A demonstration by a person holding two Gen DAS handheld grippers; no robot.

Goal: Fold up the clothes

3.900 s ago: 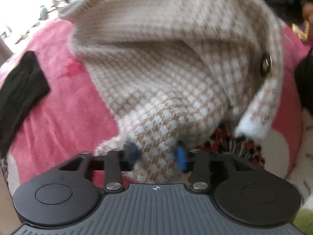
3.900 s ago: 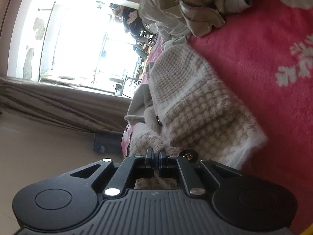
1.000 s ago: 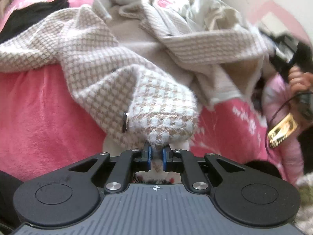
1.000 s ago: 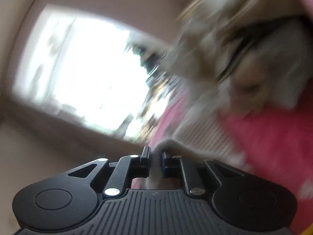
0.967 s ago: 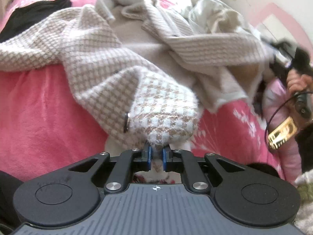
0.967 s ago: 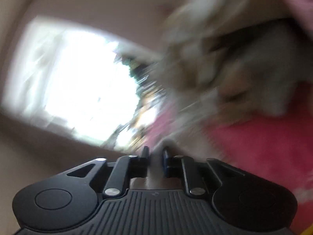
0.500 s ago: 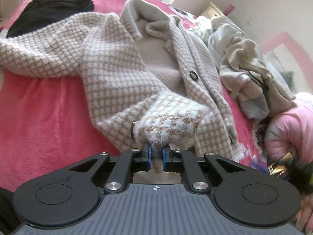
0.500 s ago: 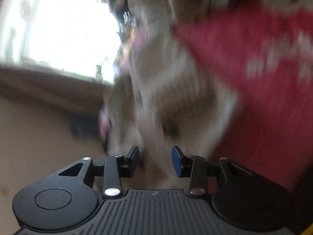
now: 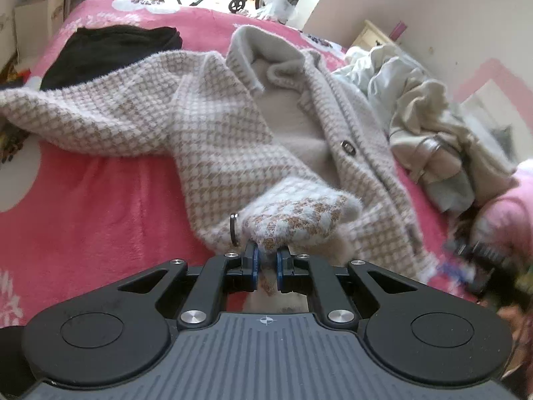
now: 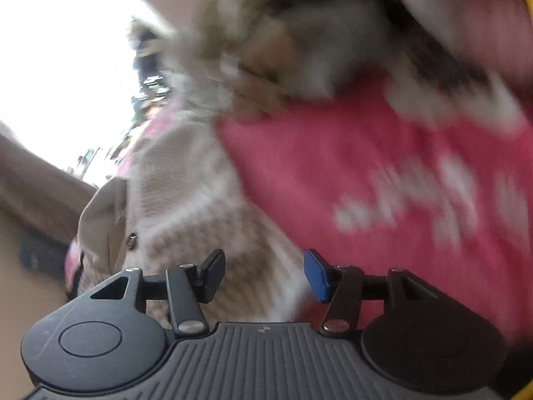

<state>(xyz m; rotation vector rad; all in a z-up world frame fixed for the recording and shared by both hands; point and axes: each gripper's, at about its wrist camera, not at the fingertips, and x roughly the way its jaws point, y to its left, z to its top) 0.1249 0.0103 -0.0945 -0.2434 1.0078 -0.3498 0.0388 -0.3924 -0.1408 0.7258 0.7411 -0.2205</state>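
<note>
Left gripper (image 9: 266, 263) first: its blue fingers (image 9: 255, 261) are pinched tight on the fuzzy hem corner of the cardigan (image 9: 213, 133), the beige and white checked one, so that corner bunches up right in front of the camera with a dark button (image 9: 234, 230) sitting just beside the grip. From there the cardigan spreads out flat on the pink blanket (image 9: 100, 206) covering the bed, front open, collar at the far end, one sleeve (image 9: 86, 116) stretched off to the left. Behind that sleeve there's a folded black garment (image 9: 110, 50), and off to the right a heap of pale clothes (image 9: 429, 133). Right gripper (image 10: 264, 273) is a different story: its fingers (image 10: 316, 280) have just been opening and now stand well apart with nothing pressed between them, hanging just above the other front edge of the cardigan (image 10: 186, 206) where it meets the blanket (image 10: 366, 183). That view is really smeared, so I can't say for sure if the fingers touch the knit.
</note>
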